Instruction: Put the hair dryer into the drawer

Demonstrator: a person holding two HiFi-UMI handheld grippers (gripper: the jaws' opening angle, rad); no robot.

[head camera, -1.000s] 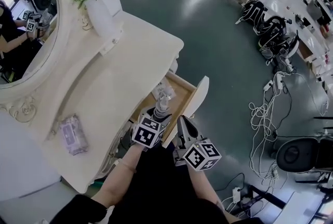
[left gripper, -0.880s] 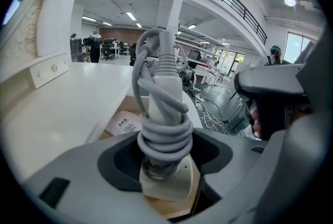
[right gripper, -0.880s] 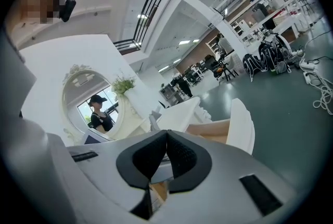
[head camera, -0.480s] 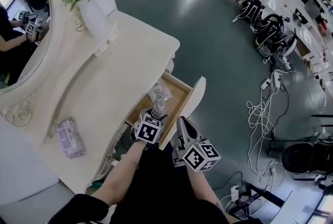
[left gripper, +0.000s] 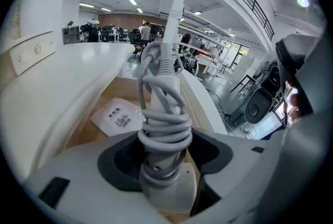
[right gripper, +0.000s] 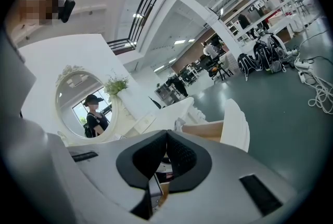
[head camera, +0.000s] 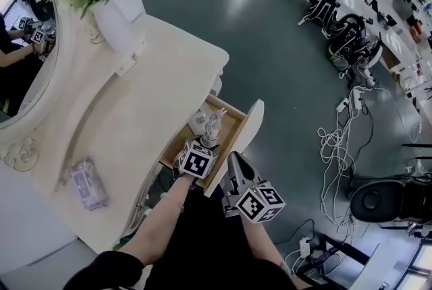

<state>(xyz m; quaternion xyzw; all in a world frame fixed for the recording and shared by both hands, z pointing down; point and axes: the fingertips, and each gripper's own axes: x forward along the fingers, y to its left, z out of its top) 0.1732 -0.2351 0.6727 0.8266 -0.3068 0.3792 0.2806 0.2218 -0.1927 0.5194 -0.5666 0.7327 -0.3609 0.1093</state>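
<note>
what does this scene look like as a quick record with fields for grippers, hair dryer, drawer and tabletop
hair dryer: cord wound round its handle, held over the drawer
left gripper: shut on hair dryer
right gripper: shut, empty
drawer: pulled open, white packet inside
tabletop: small plastic pack, flower vase

Wipes packet (head camera: 88, 182), flower vase (head camera: 113, 27)
</note>
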